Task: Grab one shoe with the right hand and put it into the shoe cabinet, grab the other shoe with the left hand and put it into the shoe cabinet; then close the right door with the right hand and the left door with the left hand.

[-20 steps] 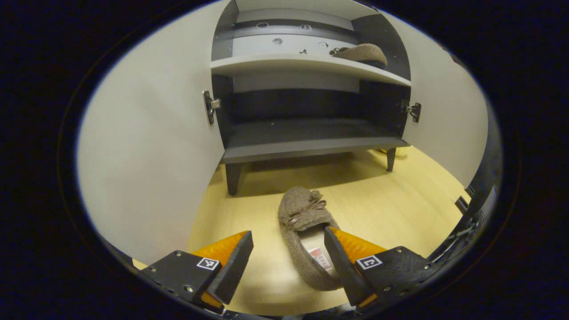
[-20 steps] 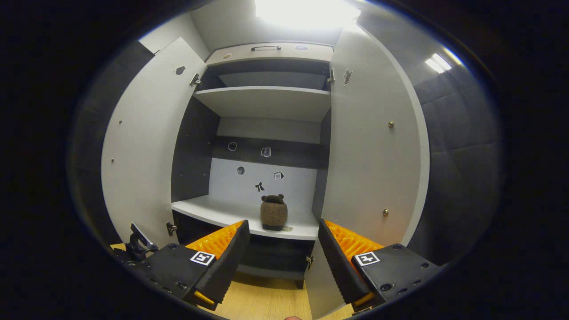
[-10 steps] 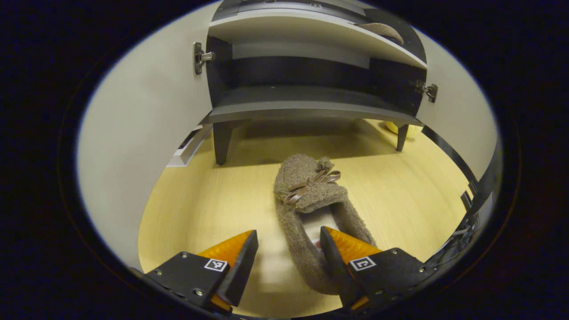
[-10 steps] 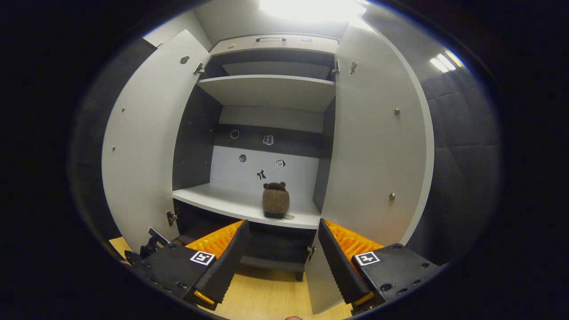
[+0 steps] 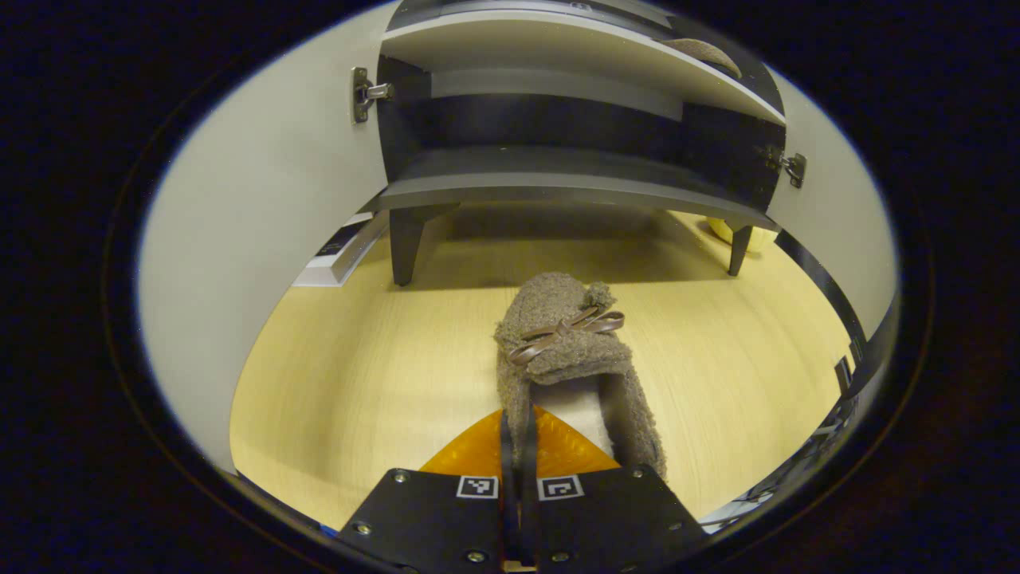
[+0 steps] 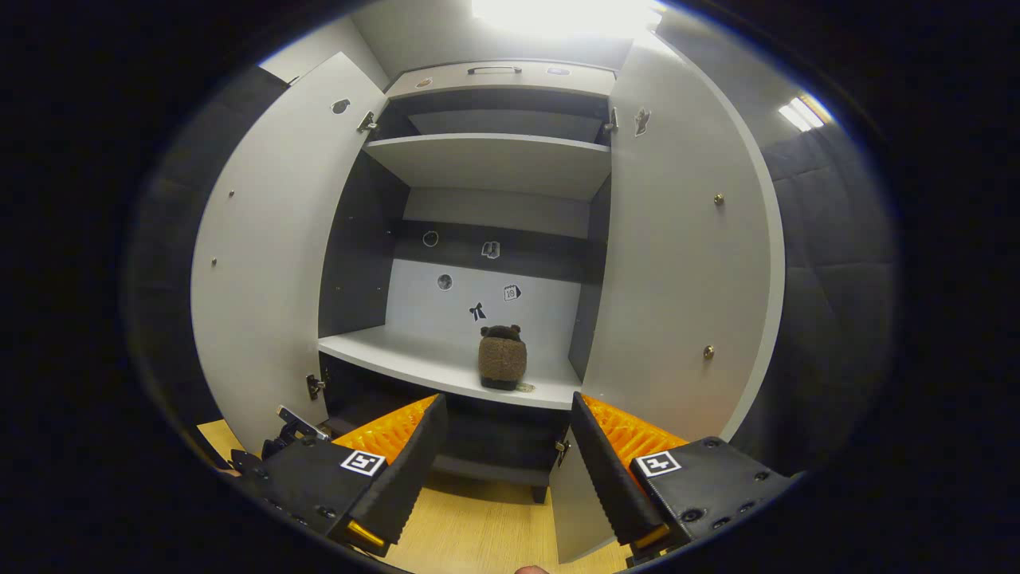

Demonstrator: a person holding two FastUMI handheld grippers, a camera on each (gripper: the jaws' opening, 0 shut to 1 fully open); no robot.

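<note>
Wood floor [image 5: 358, 375] at cabinet [image 6: 494, 163]. Left gripper [image 5: 516, 446] clamped on second shoe's [image 5: 562, 351] side wall at 6 o'clock; right gripper [image 6: 504, 462] wide, empty. Next, likely: lift, shelve beside first shoe [image 6: 502, 359].

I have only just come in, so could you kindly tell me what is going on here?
A person is putting fuzzy brown slippers into a grey shoe cabinet whose doors stand open. One slipper sits on its white middle shelf. The left gripper is shut on the side wall of the other slipper, on the wooden floor. The right gripper is open.
</note>
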